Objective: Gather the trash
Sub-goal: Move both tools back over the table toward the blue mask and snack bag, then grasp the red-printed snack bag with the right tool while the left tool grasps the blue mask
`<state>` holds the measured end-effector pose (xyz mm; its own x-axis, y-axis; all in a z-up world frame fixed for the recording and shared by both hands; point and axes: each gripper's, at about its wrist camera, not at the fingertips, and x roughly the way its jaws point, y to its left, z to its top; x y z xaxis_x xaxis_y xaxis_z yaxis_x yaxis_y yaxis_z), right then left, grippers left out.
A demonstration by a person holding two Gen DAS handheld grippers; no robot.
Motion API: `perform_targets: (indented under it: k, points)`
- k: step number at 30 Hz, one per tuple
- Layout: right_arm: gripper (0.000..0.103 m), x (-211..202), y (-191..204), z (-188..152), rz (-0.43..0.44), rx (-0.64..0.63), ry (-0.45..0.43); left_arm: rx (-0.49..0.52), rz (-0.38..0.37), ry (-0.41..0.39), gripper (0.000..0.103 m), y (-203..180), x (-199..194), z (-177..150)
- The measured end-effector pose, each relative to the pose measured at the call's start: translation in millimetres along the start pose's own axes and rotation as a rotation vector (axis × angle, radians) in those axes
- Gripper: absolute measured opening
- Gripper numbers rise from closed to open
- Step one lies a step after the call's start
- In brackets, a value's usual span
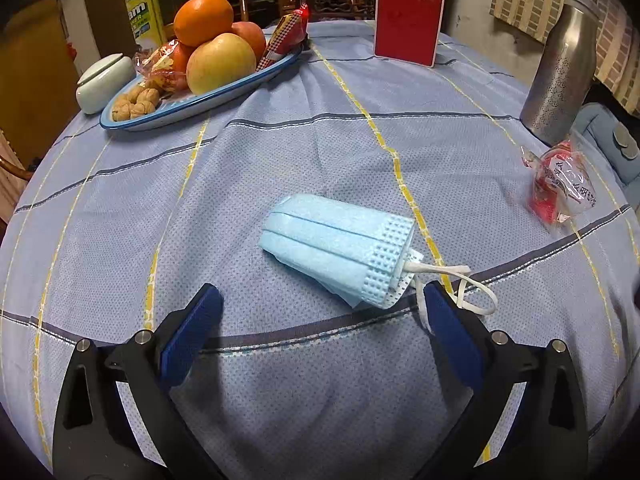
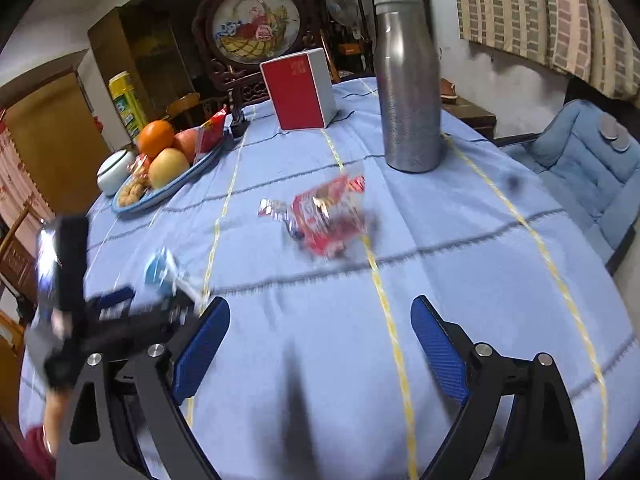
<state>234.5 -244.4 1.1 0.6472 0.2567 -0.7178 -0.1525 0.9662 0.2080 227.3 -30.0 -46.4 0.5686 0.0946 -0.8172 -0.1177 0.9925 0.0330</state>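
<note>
A folded light-blue face mask (image 1: 340,246) with white ear loops lies on the blue striped tablecloth (image 1: 280,152), just ahead of my left gripper (image 1: 320,300), which is open and empty; an ear loop touches its right finger. A crumpled red and clear wrapper (image 1: 560,184) lies to the right. In the right wrist view the same wrapper (image 2: 324,216) lies ahead of my right gripper (image 2: 320,312), which is open and empty. The left gripper (image 2: 116,312) and the mask (image 2: 160,272) show blurred at the left.
A blue-rimmed plate (image 1: 208,100) holds an orange, apples, walnuts and snack packets at the back left, beside a white lidded jar (image 1: 104,80). A red box (image 1: 408,20) stands at the back. A steel bottle (image 1: 560,68) stands right. A blue cushioned seat (image 2: 580,168) is beyond the table.
</note>
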Motion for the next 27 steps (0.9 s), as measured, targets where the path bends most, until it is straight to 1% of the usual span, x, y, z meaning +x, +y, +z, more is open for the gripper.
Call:
perform_targets:
  k: [2, 10, 13, 16, 18, 22, 27]
  points:
    - [0.097, 12.0, 0.8, 9.4, -0.004, 0.011, -0.007, -0.001, 0.001, 0.001, 0.098, 0.3, 2.3, 2.6]
    - [0.098, 61.6, 1.0, 37.6, -0.030, 0.053, 0.015, -0.005, 0.004, 0.001, 0.098, 0.0, 2.5, 3.0]
    - [0.098, 74.1, -0.5, 40.8, -0.027, 0.067, 0.008, -0.005, 0.004, 0.001, 0.098, -0.3, 2.0, 2.8]
    - [0.098, 82.4, -3.8, 39.6, -0.047, 0.037, 0.016, -0.005, 0.004, 0.001, 0.098, -0.2, 2.1, 2.9]
    - [0.098, 84.7, -7.6, 40.9, -0.026, 0.046, 0.016, -0.004, 0.004, 0.001, 0.098, -0.1, 2.2, 3.0]
    - [0.098, 90.2, -18.5, 40.7, 0.026, 0.107, 0.040, -0.004, 0.004, 0.000, 0.098, -0.1, 2.3, 3.1]
    - [0.098, 91.4, -17.5, 41.3, 0.031, 0.111, 0.033, -0.004, 0.004, 0.000, 0.098, 0.0, 2.2, 3.0]
